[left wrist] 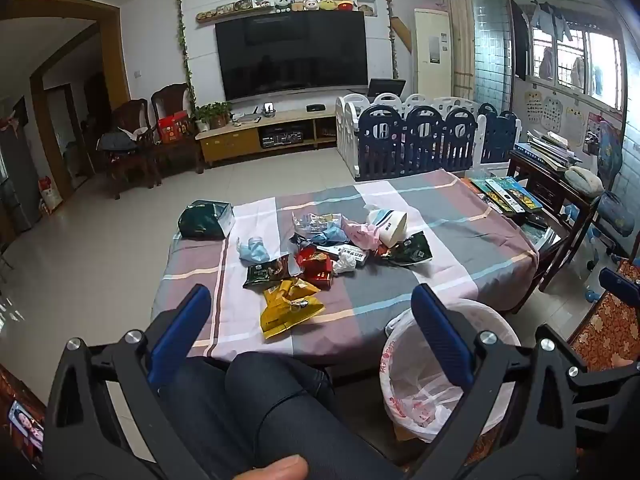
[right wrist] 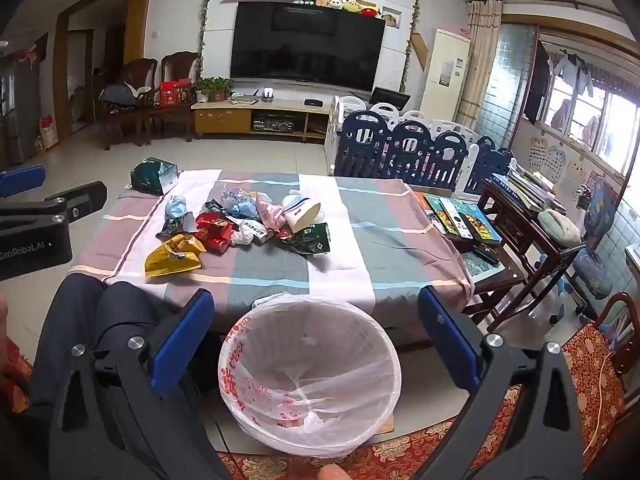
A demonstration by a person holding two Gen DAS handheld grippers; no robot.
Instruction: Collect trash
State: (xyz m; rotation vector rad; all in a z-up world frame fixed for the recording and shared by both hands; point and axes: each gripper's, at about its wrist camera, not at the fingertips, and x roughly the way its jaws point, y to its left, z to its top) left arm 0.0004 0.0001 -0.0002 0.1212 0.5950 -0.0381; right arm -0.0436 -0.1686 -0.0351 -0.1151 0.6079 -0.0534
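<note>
A heap of trash lies on the striped tablecloth (left wrist: pixel 460 224): a yellow snack bag (left wrist: pixel 288 308) nearest me, a red wrapper (left wrist: pixel 316 266), a dark wrapper (left wrist: pixel 264 272), a blue mask (left wrist: pixel 254 250), a white paper cup (left wrist: pixel 390 224) and a green packet (left wrist: pixel 408 252). The same heap shows in the right wrist view, with the yellow bag (right wrist: pixel 172 258) at its near left. A white bin with a plastic liner (right wrist: pixel 310 376) stands on the floor in front of the table. My left gripper (left wrist: pixel 312 300) is open and empty above my knees. My right gripper (right wrist: pixel 316 308) is open and empty over the bin.
A dark green box (left wrist: pixel 206 220) sits on the table's far left corner. Books and a remote (right wrist: pixel 460 216) lie on a side table at right. A blue and white playpen fence (left wrist: pixel 424 136) stands behind the table. My legs (left wrist: pixel 256 400) are at the near edge.
</note>
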